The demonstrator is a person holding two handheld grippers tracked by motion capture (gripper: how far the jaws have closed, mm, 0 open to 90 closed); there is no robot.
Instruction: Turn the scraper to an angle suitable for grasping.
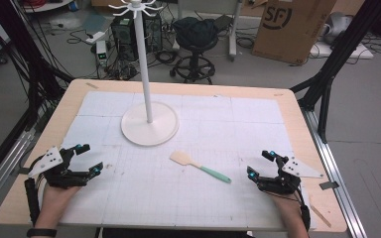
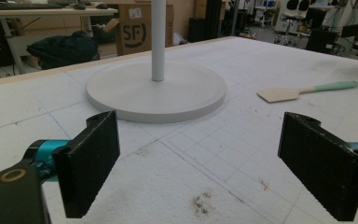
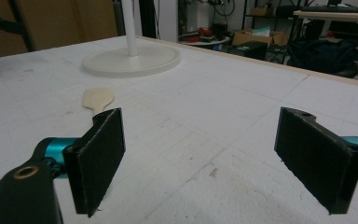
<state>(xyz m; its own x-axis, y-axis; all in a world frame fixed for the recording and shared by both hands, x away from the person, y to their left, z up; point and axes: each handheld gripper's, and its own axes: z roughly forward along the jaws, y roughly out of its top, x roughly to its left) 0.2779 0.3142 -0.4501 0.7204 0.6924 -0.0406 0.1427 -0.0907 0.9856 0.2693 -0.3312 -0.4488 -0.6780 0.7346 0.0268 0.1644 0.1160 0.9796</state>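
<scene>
Two things lie on the bench [image 1: 287, 106], which is covered by a white gridded mat: a small spatula with a pale wooden blade and a slim mint-green handle [image 1: 200, 166], and a white stand with a round flat base and a tall thin pole [image 1: 149, 124]; the spatula lies flat near the middle, in front of the stand's base and apart from it, blade toward the stand and handle slanting toward the person's right side. The left hand-held gripper [image 1: 90, 158] rests near the left front edge with its jaws spread wide and nothing between them; the right hand-held gripper [image 1: 261, 163] sits near the right front edge, jaws likewise parted and empty, just beyond the handle's tip but not touching it. In the left gripper view the spatula [image 2: 303, 90] lies well ahead; in the right gripper view its blade [image 3: 98, 99] peeks above the left jaw.

By its look the spatula is light and stiff; the wooden blade should not bend, while the green handle may be rubbery and give good friction. It lies very low on the mat, so the jaws would probably have to come down close to the surface; the handle's middle seems the best hold, pinched across its narrow width; a grip at the very tip might let the blade end droop.
</scene>
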